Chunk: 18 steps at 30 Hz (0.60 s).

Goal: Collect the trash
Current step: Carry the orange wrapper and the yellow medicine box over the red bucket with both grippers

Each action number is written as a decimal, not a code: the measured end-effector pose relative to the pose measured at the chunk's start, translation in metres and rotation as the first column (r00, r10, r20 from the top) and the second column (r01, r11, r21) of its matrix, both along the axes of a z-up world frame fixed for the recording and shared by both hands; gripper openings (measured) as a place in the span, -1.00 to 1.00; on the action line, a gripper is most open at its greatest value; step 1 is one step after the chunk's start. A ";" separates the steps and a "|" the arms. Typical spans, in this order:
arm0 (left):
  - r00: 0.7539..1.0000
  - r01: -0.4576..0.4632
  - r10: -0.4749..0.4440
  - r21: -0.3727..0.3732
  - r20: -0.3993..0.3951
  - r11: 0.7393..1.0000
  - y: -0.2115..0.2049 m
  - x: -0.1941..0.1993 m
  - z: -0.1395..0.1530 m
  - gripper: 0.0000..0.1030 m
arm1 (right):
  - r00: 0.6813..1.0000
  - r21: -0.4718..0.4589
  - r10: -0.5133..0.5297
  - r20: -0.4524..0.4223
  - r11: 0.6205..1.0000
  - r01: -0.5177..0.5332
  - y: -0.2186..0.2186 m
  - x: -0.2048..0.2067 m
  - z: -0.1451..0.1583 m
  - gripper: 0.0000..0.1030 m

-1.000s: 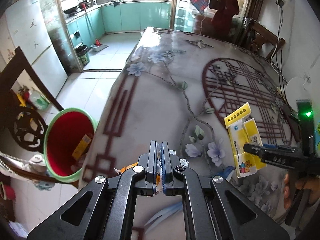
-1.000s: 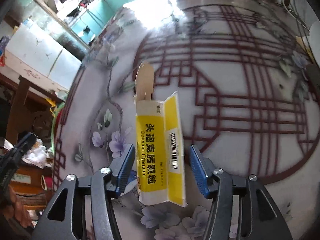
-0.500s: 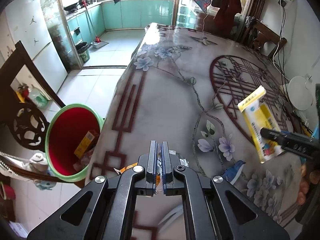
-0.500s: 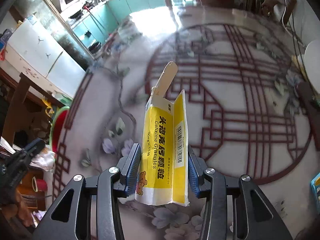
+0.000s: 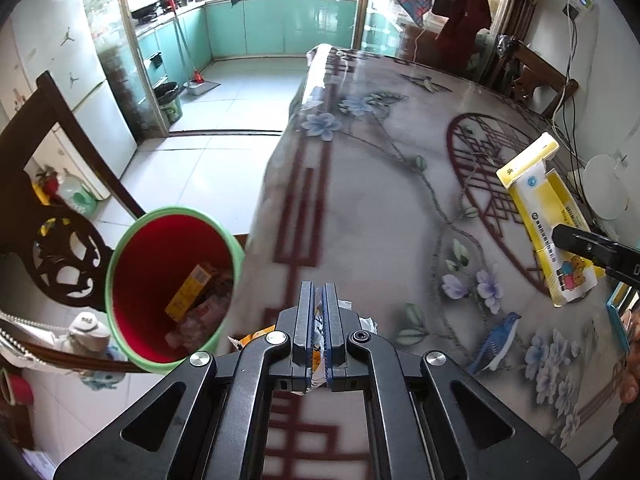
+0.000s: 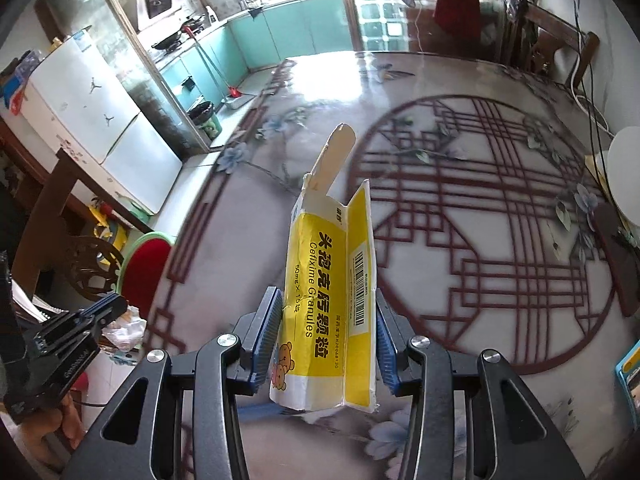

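Box (image 6: 332, 292) higher in right claw (image 6: 324, 344) now

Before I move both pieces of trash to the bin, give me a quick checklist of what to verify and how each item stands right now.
1. Right gripper shut on the yellow medicine box: ok, both pads press its sides.
2. Left gripper shut on the crumpled wrapper: ok, pinched between closed fingers.
3. Box clear of the table: ok, lifted.
4. Red bin mouth open: ok, some trash already inside, room left.
5. Bin position: ok, on the floor beside the table edge, by the left gripper.
6. Wrapper grip firmness: cannot tell.
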<state>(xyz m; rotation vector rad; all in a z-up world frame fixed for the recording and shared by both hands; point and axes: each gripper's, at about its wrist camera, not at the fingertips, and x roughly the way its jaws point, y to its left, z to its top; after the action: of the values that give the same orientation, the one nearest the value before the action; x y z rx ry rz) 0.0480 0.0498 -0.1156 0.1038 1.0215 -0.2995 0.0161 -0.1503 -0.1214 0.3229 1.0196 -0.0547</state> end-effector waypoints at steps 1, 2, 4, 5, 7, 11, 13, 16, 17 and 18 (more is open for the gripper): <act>1.000 -0.004 0.004 -0.001 -0.002 1.000 0.006 0.002 -0.001 -0.93 | 1.000 -0.002 0.003 0.001 1.000 -0.003 0.005 0.001 0.001 -0.19; 1.000 -0.006 0.006 -0.001 -0.003 1.000 0.011 0.003 -0.002 -0.93 | 1.000 -0.003 0.006 0.003 1.000 -0.006 0.011 0.004 0.002 -0.20; 1.000 -0.012 0.012 0.001 -0.005 1.000 0.023 0.006 -0.003 -0.93 | 1.000 -0.006 0.013 0.003 1.000 -0.013 0.023 0.007 0.003 -0.19; 1.000 -0.015 0.015 0.002 -0.005 1.000 0.029 0.008 -0.004 -0.93 | 1.000 -0.007 0.017 0.003 1.000 -0.017 0.030 0.009 0.004 -0.19; 1.000 -0.022 0.022 0.002 -0.010 1.000 0.042 0.012 -0.006 -0.93 | 1.000 -0.008 0.025 0.003 1.000 -0.025 0.042 0.012 0.005 -0.19; 0.999 -0.039 0.039 0.006 -0.012 0.999 0.067 0.019 -0.010 -0.93 | 0.999 -0.010 0.041 0.004 0.999 -0.041 0.068 0.021 0.006 -0.19; 0.999 -0.050 0.050 0.008 -0.012 0.999 0.081 0.023 -0.011 -0.93 | 0.999 -0.011 0.054 0.006 0.998 -0.054 0.084 0.027 0.006 -0.19; 0.997 -0.070 0.070 0.010 -0.014 0.998 0.102 0.029 -0.013 -0.93 | 0.997 -0.009 0.073 0.009 0.997 -0.072 0.105 0.035 0.007 -0.19; 0.997 -0.077 0.077 0.011 -0.014 0.997 0.109 0.031 -0.014 -0.93 | 0.997 -0.008 0.082 0.010 0.997 -0.082 0.113 0.039 0.007 -0.19; 0.996 -0.083 0.083 0.012 -0.015 0.996 0.114 0.032 -0.015 -0.93 | 0.996 -0.008 0.093 0.012 0.996 -0.092 0.122 0.042 0.008 -0.19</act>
<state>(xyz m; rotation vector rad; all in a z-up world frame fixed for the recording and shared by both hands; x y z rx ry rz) 0.0800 0.1638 -0.1305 0.0693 1.0399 -0.2191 0.0582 -0.0282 -0.1135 0.2687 1.0205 0.0272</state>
